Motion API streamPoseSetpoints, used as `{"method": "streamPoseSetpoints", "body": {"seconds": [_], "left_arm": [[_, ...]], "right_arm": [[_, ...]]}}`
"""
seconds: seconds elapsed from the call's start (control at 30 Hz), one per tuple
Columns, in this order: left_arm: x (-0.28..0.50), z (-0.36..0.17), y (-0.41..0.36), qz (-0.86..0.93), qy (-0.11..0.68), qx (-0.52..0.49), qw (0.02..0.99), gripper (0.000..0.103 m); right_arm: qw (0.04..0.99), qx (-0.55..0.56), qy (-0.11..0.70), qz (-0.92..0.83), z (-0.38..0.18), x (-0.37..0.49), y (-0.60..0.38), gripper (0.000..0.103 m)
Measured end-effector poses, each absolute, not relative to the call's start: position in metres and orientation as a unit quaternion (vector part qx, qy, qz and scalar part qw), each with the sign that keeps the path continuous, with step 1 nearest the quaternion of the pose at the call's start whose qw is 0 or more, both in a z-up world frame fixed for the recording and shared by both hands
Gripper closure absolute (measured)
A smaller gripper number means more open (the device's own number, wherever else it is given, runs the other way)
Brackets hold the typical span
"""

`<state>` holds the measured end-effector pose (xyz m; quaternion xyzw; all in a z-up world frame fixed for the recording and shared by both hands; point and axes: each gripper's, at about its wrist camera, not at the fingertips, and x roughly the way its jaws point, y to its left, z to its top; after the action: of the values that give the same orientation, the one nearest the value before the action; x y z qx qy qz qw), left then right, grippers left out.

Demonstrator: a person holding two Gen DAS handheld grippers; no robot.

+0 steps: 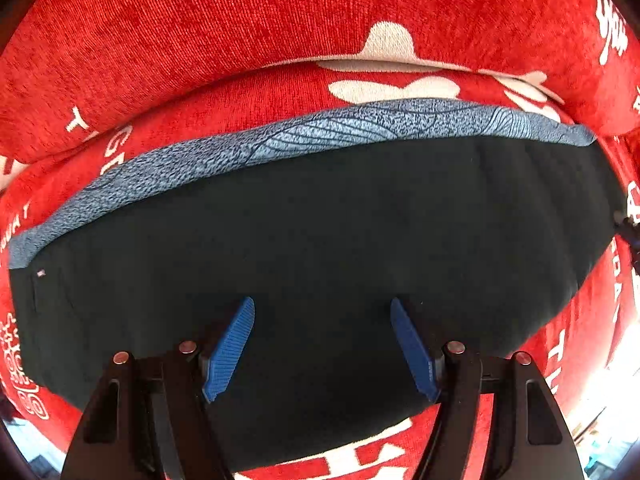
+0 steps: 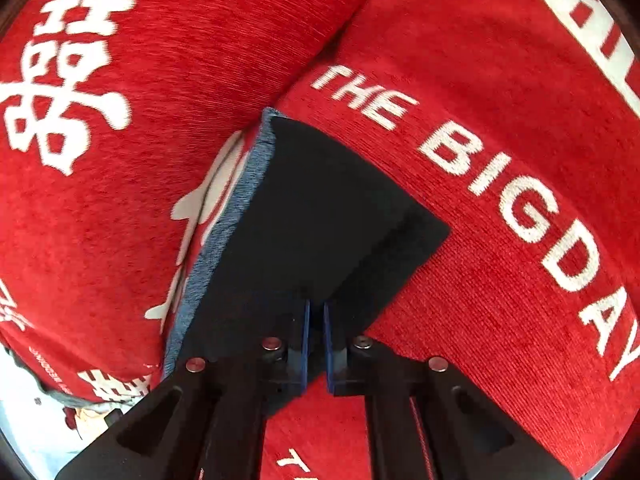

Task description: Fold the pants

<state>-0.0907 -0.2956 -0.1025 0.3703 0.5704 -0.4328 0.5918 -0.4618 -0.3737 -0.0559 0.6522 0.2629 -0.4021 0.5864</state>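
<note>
While pinched by right fingers [image 2: 305, 344]: pants [image 2: 312, 216] edge.

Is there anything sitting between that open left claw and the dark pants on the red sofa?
Nothing visible. The left gripper hangs open directly over the dark folded pants, with only bare cloth between its blue fingers. The right gripper is already shut on the pants' edge, on the red printed sofa cover.

Under your grippers the pants [image 1: 320, 240] are a matt black cloth, lying on a blue mat [image 1: 340, 128] with a mottled, veined finish. The red cover [image 1: 200, 20] looks like ribbed chenille with white woven lettering. Your left fingers' pads [image 1: 230, 348] are blue ridged plastic, with shiny metal pins [image 1: 455, 347].
</note>
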Motion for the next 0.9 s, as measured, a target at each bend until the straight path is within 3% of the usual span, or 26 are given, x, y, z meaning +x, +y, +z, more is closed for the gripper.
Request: {"method": "streamPoseSetpoints", "body": {"seconds": [0.13, 0.23, 0.43, 0.63, 0.77, 0.9], "left_arm": [[-0.097, -0.108, -0.285, -0.431, 0.570, 0.374, 0.592, 0.031], [-0.097, -0.105, -0.285, -0.420, 0.575, 0.378, 0.591, 0.031], [-0.078, -0.104, -0.284, -0.398, 0.573, 0.357, 0.621, 0.031], [-0.071, -0.115, -0.260, -0.397, 0.557, 0.378, 0.624, 0.029], [-0.058, -0.105, -0.226, -0.394, 0.554, 0.388, 0.622, 0.029], [-0.004, -0.101, -0.188, -0.353, 0.575, 0.348, 0.650, 0.029]], "right_arm": [[0.573, 0.638, 0.315, -0.407, -0.066, -0.473, -0.357, 0.094], [0.574, 0.630, 0.315, -0.418, -0.056, -0.480, -0.355, 0.072], [0.660, 0.560, 0.351, -0.357, -0.009, -0.427, -0.344, 0.072], [0.667, 0.489, 0.483, -0.288, -0.055, -0.339, -0.322, 0.072], [0.677, 0.484, 0.467, -0.299, -0.039, -0.345, -0.308, 0.069], [0.688, 0.551, 0.436, -0.181, -0.028, -0.320, -0.267, 0.069]]}}
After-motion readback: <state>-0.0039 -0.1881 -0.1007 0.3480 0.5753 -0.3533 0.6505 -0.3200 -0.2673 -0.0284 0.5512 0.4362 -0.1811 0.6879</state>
